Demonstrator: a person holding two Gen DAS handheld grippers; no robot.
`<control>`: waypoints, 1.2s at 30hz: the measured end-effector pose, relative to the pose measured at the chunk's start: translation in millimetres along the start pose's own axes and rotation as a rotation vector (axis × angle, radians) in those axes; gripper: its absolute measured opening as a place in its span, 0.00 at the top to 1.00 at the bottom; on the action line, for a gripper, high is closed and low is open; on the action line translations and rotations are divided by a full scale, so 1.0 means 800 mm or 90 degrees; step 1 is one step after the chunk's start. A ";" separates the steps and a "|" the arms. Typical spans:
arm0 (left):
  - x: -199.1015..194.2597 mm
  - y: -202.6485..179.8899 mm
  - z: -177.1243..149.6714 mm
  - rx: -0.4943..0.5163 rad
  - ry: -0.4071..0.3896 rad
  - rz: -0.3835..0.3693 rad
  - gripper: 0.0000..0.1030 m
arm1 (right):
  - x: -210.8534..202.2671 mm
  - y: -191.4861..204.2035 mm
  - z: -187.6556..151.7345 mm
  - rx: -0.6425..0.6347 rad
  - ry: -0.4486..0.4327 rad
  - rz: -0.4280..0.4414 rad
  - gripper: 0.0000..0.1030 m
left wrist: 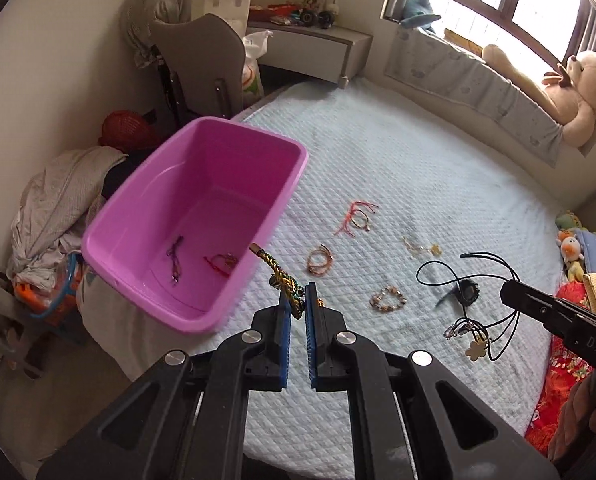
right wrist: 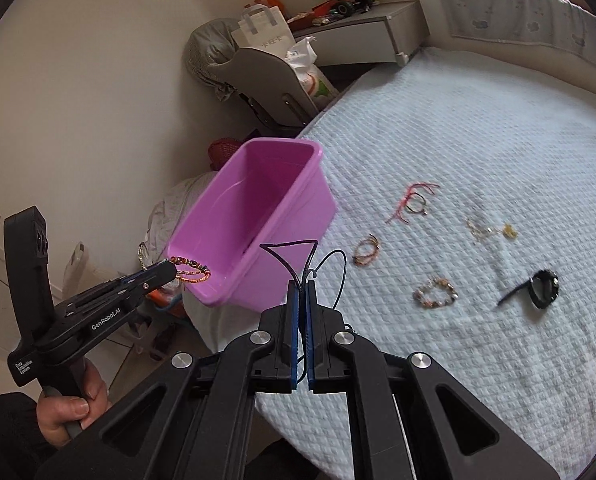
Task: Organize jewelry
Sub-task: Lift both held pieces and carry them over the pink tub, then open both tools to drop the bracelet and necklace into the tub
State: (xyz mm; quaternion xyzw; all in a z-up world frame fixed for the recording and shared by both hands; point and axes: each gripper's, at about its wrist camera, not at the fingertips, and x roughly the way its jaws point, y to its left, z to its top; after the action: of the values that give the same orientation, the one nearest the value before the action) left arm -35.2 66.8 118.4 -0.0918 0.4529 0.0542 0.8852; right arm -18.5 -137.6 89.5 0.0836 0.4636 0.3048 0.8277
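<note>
Big teddy bear (left wrist: 577, 92) on window seat, blue plush (left wrist: 419, 10) by the window. Grey chair (left wrist: 202, 60) w/ white paper bag (left wrist: 222, 2) behind; crumpled bedding (left wrist: 54, 204) left of bed.

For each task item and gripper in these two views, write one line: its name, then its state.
Left gripper: shut on a braided bracelet.
Right gripper: shut on a black cord necklace.
Pink bin: open, two pieces inside.
Beaded bracelet: loose on the bed.
Black watch: loose on the bed.
</note>
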 end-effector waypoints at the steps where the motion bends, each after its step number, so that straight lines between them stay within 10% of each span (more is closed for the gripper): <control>1: 0.005 0.017 0.012 0.005 -0.001 0.002 0.93 | 0.010 0.014 0.012 -0.002 -0.002 -0.003 0.97; 16: 0.129 0.187 0.095 0.061 0.082 -0.001 0.93 | 0.228 0.174 0.125 0.028 0.080 0.005 0.97; 27: 0.188 0.212 0.092 0.071 0.156 -0.029 0.92 | 0.301 0.181 0.123 0.035 0.159 -0.071 0.97; 29: 0.192 0.213 0.093 0.068 0.166 -0.024 0.73 | 0.305 0.177 0.123 0.040 0.172 -0.087 0.96; 32: 0.183 0.217 0.096 0.065 0.136 -0.003 0.27 | 0.302 0.167 0.123 0.053 0.175 -0.106 0.58; 36: 0.170 0.221 0.097 0.073 0.109 0.005 0.21 | 0.290 0.162 0.121 0.055 0.160 -0.115 0.57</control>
State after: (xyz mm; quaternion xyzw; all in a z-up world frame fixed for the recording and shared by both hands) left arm 73.6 257.7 32.5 -0.0434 0.5296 0.0235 0.8468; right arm 94.7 115.1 31.5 0.0383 0.5820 0.2171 0.7827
